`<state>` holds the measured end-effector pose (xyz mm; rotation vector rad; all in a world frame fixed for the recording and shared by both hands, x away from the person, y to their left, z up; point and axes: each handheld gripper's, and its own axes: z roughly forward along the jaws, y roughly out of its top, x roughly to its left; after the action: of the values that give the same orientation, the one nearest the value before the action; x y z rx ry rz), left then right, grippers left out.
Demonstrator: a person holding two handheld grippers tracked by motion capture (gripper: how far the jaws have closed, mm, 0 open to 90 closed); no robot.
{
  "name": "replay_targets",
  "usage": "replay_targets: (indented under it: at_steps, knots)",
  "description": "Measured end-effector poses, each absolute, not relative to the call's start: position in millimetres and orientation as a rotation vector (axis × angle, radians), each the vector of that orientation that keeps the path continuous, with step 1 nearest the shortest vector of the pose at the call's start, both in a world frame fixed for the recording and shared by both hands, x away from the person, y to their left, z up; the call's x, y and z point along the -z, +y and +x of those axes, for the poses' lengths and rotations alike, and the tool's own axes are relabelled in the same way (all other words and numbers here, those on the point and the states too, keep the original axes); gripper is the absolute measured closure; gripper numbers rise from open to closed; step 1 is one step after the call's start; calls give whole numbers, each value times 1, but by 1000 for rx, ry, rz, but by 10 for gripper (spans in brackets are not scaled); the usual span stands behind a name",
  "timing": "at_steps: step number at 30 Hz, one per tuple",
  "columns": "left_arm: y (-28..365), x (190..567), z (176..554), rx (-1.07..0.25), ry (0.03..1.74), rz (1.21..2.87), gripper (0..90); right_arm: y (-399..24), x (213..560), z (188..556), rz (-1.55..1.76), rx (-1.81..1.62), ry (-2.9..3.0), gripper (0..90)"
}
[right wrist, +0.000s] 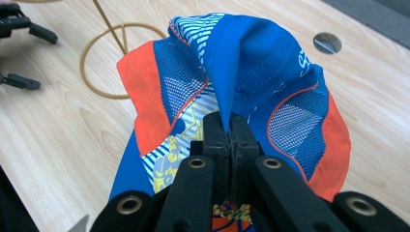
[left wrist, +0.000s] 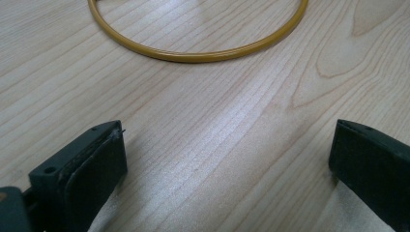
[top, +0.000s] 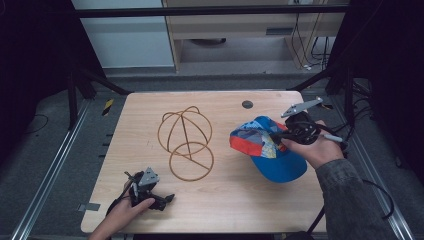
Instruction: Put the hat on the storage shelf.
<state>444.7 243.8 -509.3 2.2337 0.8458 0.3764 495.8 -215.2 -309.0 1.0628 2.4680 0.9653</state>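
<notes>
The left gripper (top: 167, 199) is sitting near the front left corner of the wooden bench (top: 235, 200), held in the person's left hand (top: 125, 212), its jaws spread wide with nothing between them. In the left gripper view, bare wood is lying between the jaws, and the rim of a yellow wire ring (left wrist: 193, 54) is curving just ahead.

That ring is forming the base of a wire cap stand (top: 186, 142), which is standing around the bench's middle, well apart from both grippers.

Toward the right edge, the right gripper (top: 274, 136), held in the right hand (top: 320, 150), is clamping a fold of a blue and orange cap (top: 272, 150); its jaws are pressing together on the blue fabric (right wrist: 241, 63). The cap's brim is resting on the bench.

A round grommet (top: 247, 104) is sitting near the far edge. Beyond, grey floor and a pale cabinet (top: 225, 30) are showing.
</notes>
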Motion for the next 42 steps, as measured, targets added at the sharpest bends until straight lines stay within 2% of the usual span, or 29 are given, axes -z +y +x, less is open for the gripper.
replay_targets:
  at_steps: [15, 42]
  knots:
    - [244, 509, 445, -377, 846, 2233, 0, -218, 296, 493, 1043, -1001, 2427, 888]
    - [244, 509, 445, -378, 847, 2230, 0, -202, 239, 484, 927, -1088, 2333, 890]
